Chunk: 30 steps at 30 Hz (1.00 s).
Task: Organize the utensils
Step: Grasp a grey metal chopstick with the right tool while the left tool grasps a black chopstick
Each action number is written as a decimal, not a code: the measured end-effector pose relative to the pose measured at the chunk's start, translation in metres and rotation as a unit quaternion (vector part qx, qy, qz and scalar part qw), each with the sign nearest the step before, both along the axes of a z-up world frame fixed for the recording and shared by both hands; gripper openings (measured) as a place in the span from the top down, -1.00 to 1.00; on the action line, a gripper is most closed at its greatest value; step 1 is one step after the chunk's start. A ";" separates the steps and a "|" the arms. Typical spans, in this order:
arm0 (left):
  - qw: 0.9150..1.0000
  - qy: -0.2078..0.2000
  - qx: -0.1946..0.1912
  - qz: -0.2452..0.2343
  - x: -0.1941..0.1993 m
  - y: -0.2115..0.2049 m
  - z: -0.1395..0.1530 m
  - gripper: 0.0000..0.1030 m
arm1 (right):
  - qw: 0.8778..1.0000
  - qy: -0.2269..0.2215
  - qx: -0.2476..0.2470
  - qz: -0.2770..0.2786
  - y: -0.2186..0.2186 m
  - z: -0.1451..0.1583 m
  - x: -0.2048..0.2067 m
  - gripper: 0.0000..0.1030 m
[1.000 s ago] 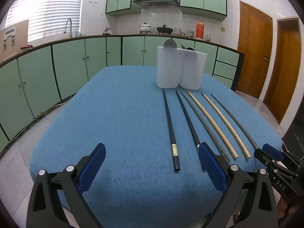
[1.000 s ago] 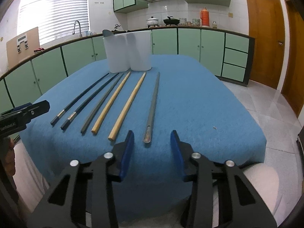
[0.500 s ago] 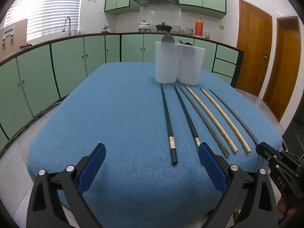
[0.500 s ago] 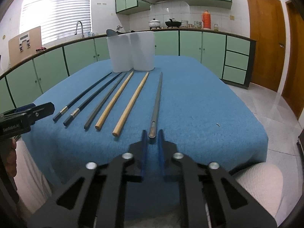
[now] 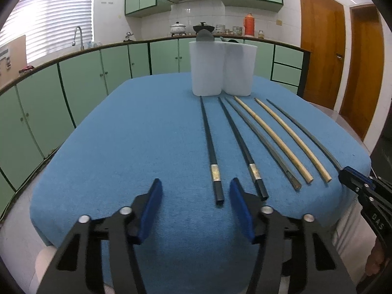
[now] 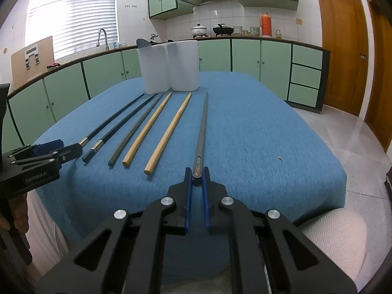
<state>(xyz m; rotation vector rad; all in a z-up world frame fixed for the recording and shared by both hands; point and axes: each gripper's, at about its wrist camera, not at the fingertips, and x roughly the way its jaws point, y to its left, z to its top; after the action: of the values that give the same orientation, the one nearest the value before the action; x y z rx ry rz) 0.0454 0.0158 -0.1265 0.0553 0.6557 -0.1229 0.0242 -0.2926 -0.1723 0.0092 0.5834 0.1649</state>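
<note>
Six chopsticks lie side by side on the blue cloth [image 5: 122,134], tips toward the two white holders [image 6: 169,66] at the far end; a spoon-like utensil shows above the holder rim.

Right gripper [image 6: 196,171]: fingers nearly together around the butt end of the grey chopstick [image 6: 202,127], the rightmost one. Pads sit at both sides of the end; whether they actually clamp it cannot be told from either view. The stick lies flat on the cloth.

Left gripper [image 5: 196,191]: jaws apart, holding nothing, just short of the butt of the leftmost black chopstick [image 5: 209,147], which has a metal band near its end.

Handling, judged:
- Sticks look light, stiff and thin, so no sag expected when lifted by one end.
- Grey and black ones appear smooth and may slip or roll between flat pads; the two bamboo sticks [image 6: 152,127] look rougher and should grip better.
- Cloth looks soft, so pads can press in beside a stick.
- Best hold is likely the thick butt end, leaving the tip free to lead into a holder.
- End grip gives a long lever; the stick may pivot if the squeeze is weak.
</note>
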 end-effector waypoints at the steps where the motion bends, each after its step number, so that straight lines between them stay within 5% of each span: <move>1: 1.000 0.000 0.000 -0.001 -0.001 -0.001 0.000 0.01 | 1.000 0.000 0.001 0.000 0.000 0.000 0.000 0.84; 14: 1.000 -0.001 -0.010 -0.009 -0.003 -0.012 -0.001 0.86 | 1.000 0.000 0.014 -0.005 -0.004 -0.002 0.000 0.84; 23: 1.000 -0.004 -0.010 0.001 -0.005 -0.014 0.003 0.88 | 1.000 0.003 0.008 -0.004 -0.003 0.001 0.000 0.86; 30: 0.999 -0.046 0.008 -0.001 -0.016 -0.015 0.030 0.88 | 1.000 -0.016 0.002 -0.002 -0.008 0.020 -0.005 0.86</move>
<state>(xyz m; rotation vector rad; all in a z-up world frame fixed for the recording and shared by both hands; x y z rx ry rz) 0.0292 0.0007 -0.0965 0.0760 0.5653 -0.1163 0.0190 -0.3006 -0.1526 0.0113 0.5503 0.1617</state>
